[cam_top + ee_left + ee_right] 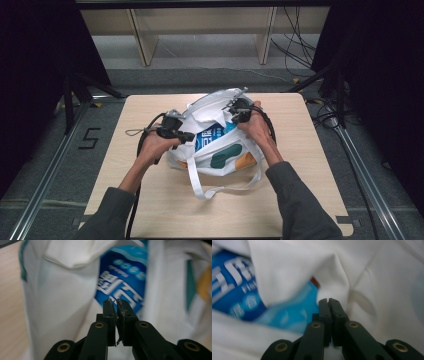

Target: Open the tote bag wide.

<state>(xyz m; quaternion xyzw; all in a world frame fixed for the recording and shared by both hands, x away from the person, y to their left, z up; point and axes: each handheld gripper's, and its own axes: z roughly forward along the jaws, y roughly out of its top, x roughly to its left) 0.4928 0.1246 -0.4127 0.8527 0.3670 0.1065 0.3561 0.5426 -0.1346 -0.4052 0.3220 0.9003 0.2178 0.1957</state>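
Note:
A white tote bag [225, 156] with teal and orange patches lies in the middle of the wooden table [150, 200]. Its mouth gapes toward the far side, and a blue printed package [210, 135] shows inside. My left gripper [192, 136] is at the bag's left rim, pointing right. In the left gripper view its jaws [115, 300] are shut, with the bag cloth [62, 290] and the blue package [122, 277] just beyond them. My right gripper [232, 111] is over the bag's far right rim. Its jaws [328, 300] are shut, tips against a fold of white cloth [374, 290] beside the package [234, 285].
A long white strap [200, 186] of the bag trails toward the table's near edge. Bare wood lies left, right and in front of the bag. Beyond the table stand a pale wooden shelf frame [145, 40], loose cables [295, 45] and dark stands on both sides.

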